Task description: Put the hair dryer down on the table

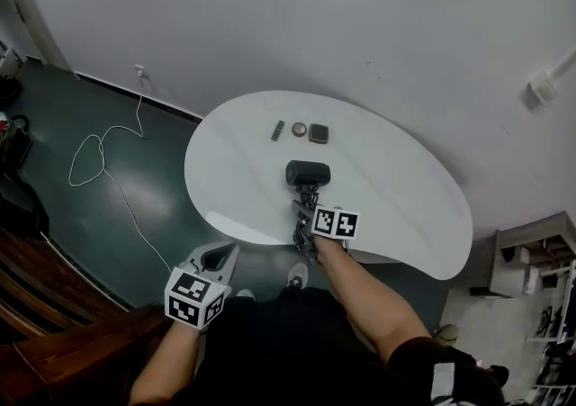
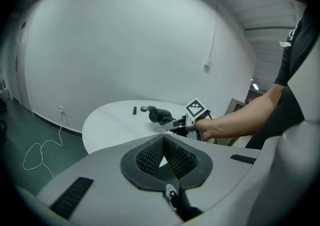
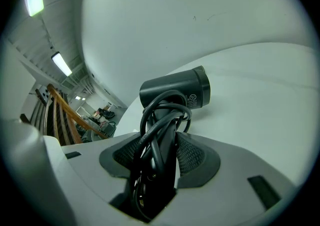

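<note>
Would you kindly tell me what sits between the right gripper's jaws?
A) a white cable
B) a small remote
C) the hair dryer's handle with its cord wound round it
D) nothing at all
C: in the right gripper view, the right gripper clamps the hair dryer by its handle, with the cord looped round it.

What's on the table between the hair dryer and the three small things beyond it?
Nothing; the head view shows bare white table between the hair dryer and the three small things.

Printed label on hair dryer [image 3: 175, 92] barrel, too small to read, nothing else legible
</note>
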`<state>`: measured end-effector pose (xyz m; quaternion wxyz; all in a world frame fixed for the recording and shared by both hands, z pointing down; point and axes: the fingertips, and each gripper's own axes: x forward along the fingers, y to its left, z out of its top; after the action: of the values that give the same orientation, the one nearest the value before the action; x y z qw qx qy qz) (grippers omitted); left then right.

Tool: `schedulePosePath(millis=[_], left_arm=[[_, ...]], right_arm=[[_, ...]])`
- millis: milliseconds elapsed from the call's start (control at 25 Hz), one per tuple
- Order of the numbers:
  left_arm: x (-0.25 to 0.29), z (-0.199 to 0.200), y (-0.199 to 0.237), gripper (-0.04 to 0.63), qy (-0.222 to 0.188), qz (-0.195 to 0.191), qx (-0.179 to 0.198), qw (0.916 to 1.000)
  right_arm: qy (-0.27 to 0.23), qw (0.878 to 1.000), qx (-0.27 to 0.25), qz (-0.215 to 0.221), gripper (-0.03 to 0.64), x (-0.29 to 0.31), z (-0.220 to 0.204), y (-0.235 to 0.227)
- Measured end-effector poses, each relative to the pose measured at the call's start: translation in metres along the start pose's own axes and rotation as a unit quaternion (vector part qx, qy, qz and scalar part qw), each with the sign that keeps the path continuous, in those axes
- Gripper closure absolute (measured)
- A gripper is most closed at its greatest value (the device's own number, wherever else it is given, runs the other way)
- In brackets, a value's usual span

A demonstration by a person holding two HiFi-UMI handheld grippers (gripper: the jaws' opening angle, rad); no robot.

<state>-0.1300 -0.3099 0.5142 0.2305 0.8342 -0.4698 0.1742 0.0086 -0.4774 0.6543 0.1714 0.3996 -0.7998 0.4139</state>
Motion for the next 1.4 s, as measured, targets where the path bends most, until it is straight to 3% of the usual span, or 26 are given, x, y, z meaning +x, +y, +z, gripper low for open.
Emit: schedulePosePath(millis=[160, 480, 800, 1040, 1400], left_arm=[[-0.005, 0.002, 0.004, 0.584, 0.001, 0.021, 0.007, 0.9998], [-0.022, -0.006, 0.021, 0.584, -0.007, 0.066, -0.033, 0.9973], [-0.018, -0.006, 0.020, 0.584, -0.020, 0.048, -0.086, 0.9949], [-0.021, -0.003, 0.032, 0.584, -0.019, 0.055, -0.083, 0.9949], [-0.012, 0.000, 0.027, 0.584, -0.008, 0.020, -0.060, 0.9980]], right_arm=[[0.015, 1.000, -0.011, -0.021, 0.420, 0.026, 0.005, -0.011], [0.027, 0.998, -0.042, -0.044, 0.420, 0.054, 0.012, -0.013], [0.037, 0.995, -0.072, -0.062, 0.417, 0.068, 0.013, -0.014], [0.054, 0.992, -0.088, -0.069, 0.411, 0.071, 0.012, -0.012], [0.045, 0.994, -0.079, -0.066, 0.383, 0.054, 0.011, -0.009]])
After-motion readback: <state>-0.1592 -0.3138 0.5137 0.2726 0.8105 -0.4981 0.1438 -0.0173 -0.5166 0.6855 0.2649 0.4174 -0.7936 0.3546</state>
